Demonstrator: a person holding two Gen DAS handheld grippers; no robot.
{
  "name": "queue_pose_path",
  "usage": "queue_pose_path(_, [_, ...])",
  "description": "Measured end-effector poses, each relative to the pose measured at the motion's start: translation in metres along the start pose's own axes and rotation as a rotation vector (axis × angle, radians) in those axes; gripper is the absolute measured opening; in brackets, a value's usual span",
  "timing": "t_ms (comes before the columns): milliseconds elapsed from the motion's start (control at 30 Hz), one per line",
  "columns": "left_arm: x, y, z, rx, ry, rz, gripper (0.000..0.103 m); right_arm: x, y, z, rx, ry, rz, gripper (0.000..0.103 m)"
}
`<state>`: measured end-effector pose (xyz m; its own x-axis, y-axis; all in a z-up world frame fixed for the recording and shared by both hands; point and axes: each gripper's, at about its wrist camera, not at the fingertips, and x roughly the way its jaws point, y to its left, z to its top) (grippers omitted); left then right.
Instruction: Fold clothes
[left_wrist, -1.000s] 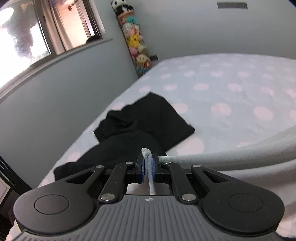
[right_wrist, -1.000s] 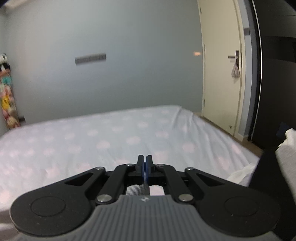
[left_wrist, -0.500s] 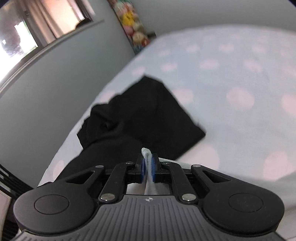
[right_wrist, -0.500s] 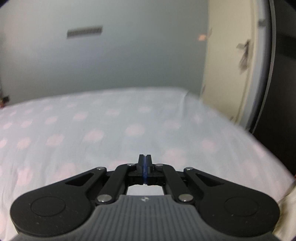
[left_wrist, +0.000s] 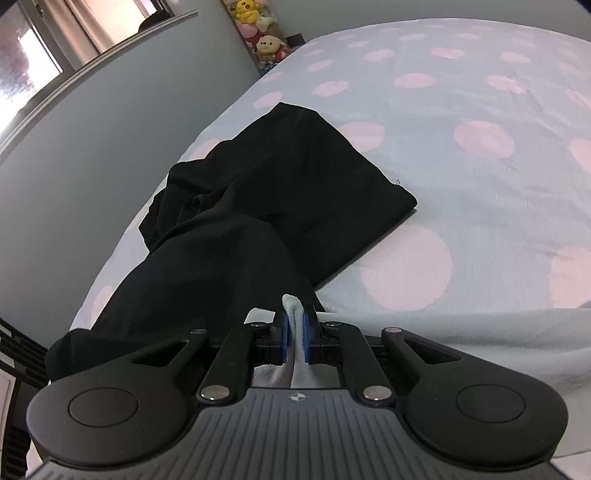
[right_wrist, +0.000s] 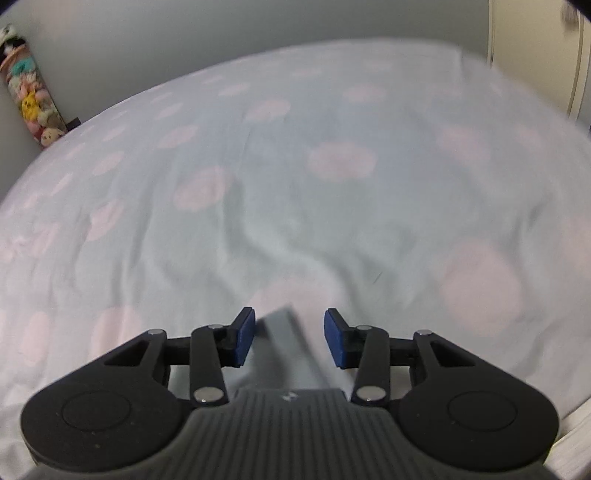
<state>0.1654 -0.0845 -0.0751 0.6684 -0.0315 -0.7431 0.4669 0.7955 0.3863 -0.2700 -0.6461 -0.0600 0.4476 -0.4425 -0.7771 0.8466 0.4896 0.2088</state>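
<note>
In the left wrist view my left gripper (left_wrist: 294, 334) is shut on a pinch of pale grey garment (left_wrist: 461, 334), whose fabric spreads to the right along the bed's near side. Ahead of it lies a crumpled black garment (left_wrist: 266, 206) on the dotted bedspread. In the right wrist view my right gripper (right_wrist: 289, 338) tilts down over the bed with its jaws opening. A grey strip of the garment (right_wrist: 286, 350) lies loose between the blue pads (right_wrist: 244, 336), which do not press on it.
The bed (right_wrist: 295, 166) has a pale blue cover with pink dots. A hanging column of plush toys (left_wrist: 258, 33) stands by the far corner wall, a window (left_wrist: 44, 55) at the left. A cream door (right_wrist: 532, 44) is at the far right.
The right gripper dropped towards the bed, tipped downward and opened, letting the grey fabric go. The left gripper moved down and closer to the black garment, still pinching the grey cloth.
</note>
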Motion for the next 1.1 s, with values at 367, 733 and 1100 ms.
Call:
queue_pose_path(367, [-0.038,0.013,0.007,-0.029,-0.071,0.009,0.006,-0.039,0.028,0.017,-0.078,-0.181,-0.102,0.011])
queue_pose_path(733, [-0.011,-0.03,0.05,-0.017,-0.086,-0.088,0.018,-0.025,0.034,0.08,-0.051,-0.228,-0.212,0.025])
queue_pose_path(1100, [-0.023,0.021,0.01,-0.091,-0.152,-0.097,0.046,-0.038,0.043,0.01,-0.086,-0.199,-0.112,0.026])
